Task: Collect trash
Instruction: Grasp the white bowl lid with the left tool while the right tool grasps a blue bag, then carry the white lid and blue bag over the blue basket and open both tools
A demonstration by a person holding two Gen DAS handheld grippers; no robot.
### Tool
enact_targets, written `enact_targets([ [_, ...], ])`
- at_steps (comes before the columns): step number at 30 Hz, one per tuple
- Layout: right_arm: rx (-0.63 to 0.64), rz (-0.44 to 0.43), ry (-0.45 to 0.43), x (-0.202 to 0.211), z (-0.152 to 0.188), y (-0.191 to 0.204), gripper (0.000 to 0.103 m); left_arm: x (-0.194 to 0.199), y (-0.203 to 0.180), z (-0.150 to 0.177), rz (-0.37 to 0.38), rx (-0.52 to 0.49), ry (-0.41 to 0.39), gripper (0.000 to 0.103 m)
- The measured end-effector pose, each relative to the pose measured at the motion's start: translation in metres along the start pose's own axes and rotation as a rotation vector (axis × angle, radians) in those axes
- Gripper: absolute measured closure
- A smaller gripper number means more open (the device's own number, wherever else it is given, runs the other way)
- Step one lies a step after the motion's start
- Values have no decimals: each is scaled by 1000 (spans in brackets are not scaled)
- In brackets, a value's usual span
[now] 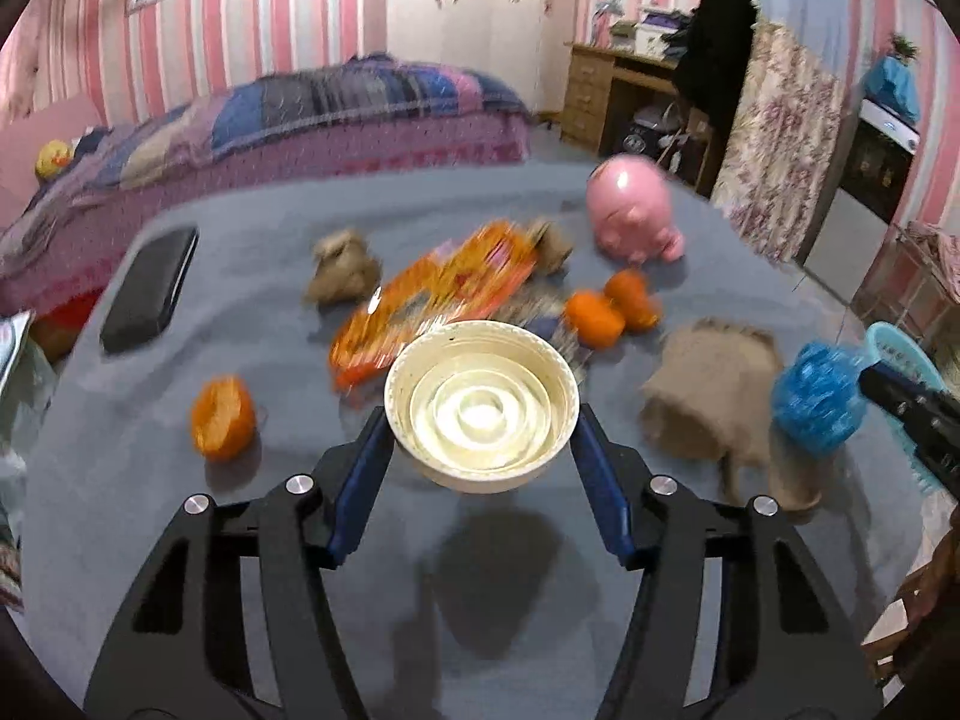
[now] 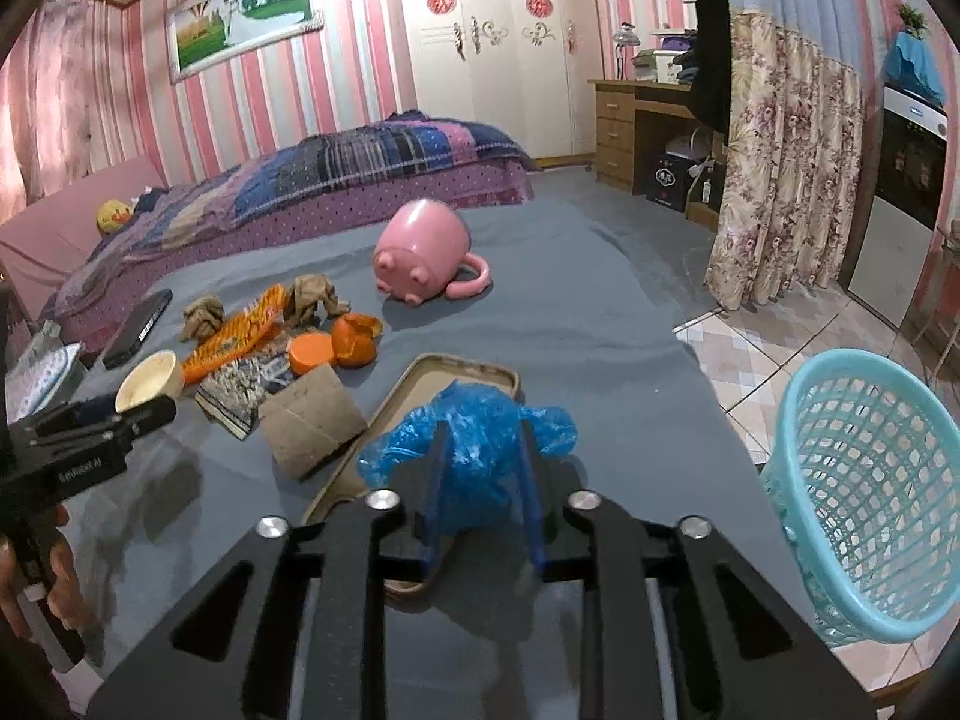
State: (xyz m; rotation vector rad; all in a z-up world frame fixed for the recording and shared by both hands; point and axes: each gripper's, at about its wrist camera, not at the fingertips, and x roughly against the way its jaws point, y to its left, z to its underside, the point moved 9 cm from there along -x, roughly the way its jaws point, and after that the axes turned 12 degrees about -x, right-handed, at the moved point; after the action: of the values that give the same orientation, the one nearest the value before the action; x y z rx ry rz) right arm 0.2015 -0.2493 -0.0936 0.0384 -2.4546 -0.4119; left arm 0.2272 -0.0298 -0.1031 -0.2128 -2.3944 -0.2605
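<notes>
Left tool (image 1: 483, 420) clamped on cream cup (image 1: 483, 405), pads on opposite rim walls, cup lifted off grey table (image 1: 480, 600). Right tool (image 2: 483, 480) clenched on crumpled blue plastic bag (image 2: 474, 450), raised above tray (image 2: 420, 378). Teal basket (image 2: 864, 498) on floor, right of right tool, beyond table edge. Risks: cup round and smooth, thin grip near rim, possible pivot or slip during carry; bag soft, loose folds, possible slide out or snag on basket rim; tools near each other, possible collision en route.
</notes>
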Motion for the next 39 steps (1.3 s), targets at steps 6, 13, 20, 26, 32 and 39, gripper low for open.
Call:
enact_targets([
  [6, -16, 8, -18, 8, -5, -12, 83, 17, -26, -40, 28, -43, -73, 43],
  [13, -13, 13, -32, 2, -6, -4, 31, 22, -30, -32, -1, -80, -73, 43],
  [20, 66, 20, 76, -41, 13, 20, 32, 17, -6, -19, -30, -48, -45, 43],
  [26, 46, -5, 103, -47, 19, 18, 82, 18, -7, -24, -37, -63, -52, 43],
  [32, -39, -9, -66, 18, -18, -12, 83, 24, -41, -58, -5, -114, -104, 43],
  [39, -105, 69, -160, 79, -39, -85, 83, 43, -123, -110, 104, -192, -216, 43],
])
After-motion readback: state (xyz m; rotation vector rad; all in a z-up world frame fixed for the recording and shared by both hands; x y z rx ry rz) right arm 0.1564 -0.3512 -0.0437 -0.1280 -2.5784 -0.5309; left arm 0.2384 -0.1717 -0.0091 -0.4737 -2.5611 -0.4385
